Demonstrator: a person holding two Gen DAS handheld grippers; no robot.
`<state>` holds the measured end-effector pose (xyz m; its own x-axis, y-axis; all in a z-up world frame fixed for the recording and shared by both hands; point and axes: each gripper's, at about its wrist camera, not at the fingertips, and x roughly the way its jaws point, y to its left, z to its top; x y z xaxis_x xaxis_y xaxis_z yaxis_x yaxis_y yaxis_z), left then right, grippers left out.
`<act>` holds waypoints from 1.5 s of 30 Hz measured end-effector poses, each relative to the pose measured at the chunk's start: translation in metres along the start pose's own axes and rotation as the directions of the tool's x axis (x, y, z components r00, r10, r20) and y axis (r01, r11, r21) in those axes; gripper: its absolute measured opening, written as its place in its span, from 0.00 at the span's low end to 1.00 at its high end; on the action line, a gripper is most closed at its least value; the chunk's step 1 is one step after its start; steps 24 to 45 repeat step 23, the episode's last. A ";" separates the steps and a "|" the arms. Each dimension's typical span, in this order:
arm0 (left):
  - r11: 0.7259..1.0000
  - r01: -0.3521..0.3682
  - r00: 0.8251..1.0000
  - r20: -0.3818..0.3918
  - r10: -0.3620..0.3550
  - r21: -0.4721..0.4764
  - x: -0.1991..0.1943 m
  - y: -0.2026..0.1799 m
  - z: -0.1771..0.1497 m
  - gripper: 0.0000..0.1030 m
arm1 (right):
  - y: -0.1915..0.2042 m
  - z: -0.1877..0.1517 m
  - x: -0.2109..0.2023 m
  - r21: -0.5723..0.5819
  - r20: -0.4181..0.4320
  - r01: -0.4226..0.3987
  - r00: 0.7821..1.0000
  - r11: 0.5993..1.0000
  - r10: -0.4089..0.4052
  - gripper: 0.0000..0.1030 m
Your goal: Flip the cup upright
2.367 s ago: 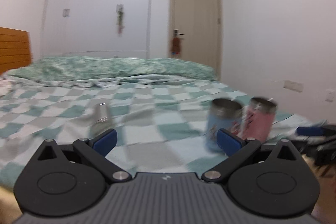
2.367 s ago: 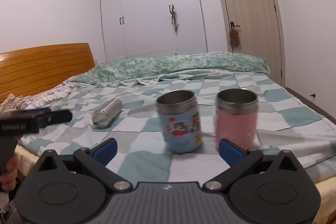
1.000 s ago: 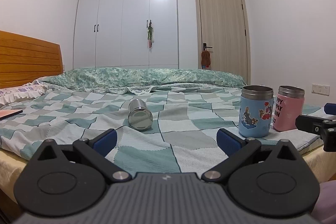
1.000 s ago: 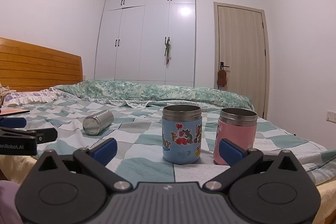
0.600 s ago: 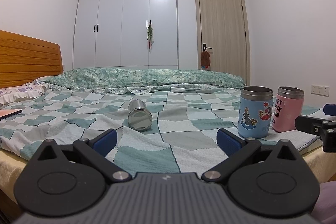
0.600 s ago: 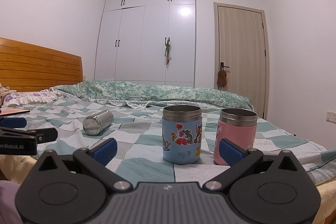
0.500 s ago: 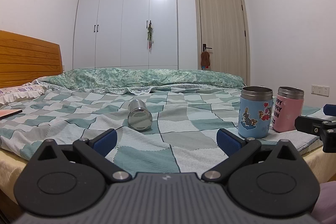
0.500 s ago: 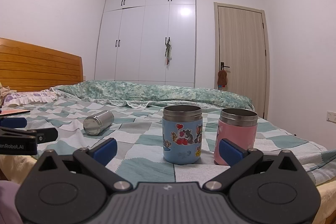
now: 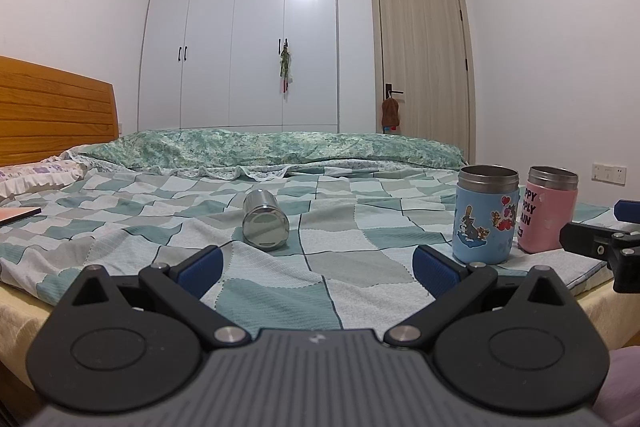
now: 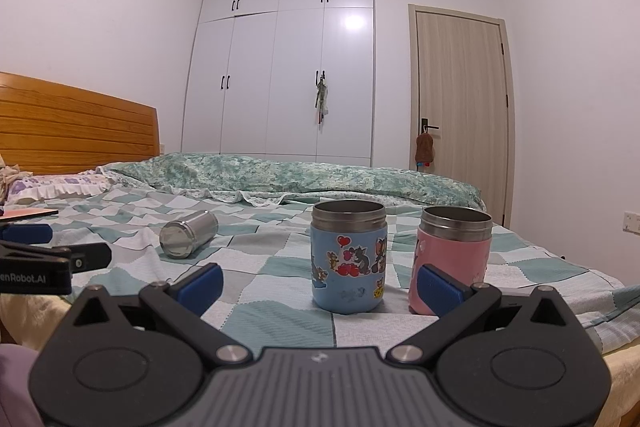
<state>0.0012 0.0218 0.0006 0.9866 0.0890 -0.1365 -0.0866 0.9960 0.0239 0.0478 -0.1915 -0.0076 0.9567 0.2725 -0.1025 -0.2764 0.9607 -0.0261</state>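
A steel cup (image 9: 265, 225) lies on its side on the bed (image 9: 344, 267), on the green-and-white checked cover, with its flat shiny end turned toward the near edge and its length running away toward the rumpled quilt (image 9: 272, 149) at the far side. The left tool (image 9: 316, 265) is held low at the near edge of the bed, its blue-padded fingers (image 9: 199, 265) spread wide with nothing between them; the cup lies beyond them, nearer the left finger and well apart from it. The right tool (image 10: 319, 279) is likewise spread wide and has hold of nothing. Ahead of it, a blue cup (image 10: 349, 255) with cartoon stickers and a pink cup (image 10: 454, 247) stand upright just beside each other, mouths up; the pink one is partly hidden behind the right finger. In the right view the steel cup (image 10: 188, 233) lies off to the left, well apart from the two standing cups. A wooden headboard (image 10: 76, 129), white wardrobe (image 10: 288, 67) and closed door (image 10: 462, 107) stand behind.
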 end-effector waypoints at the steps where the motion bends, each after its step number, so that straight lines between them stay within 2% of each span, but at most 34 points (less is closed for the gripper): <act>1: 1.000 -0.001 1.000 0.000 0.001 0.000 0.000 0.000 0.000 1.00 | 0.000 0.000 0.000 0.000 0.000 0.000 1.000 1.000 0.000 1.00; 45: 1.000 -0.003 1.000 0.008 0.003 -0.006 0.001 -0.005 -0.001 1.00 | 0.001 0.000 0.000 -0.004 0.001 -0.004 1.000 1.000 0.004 1.00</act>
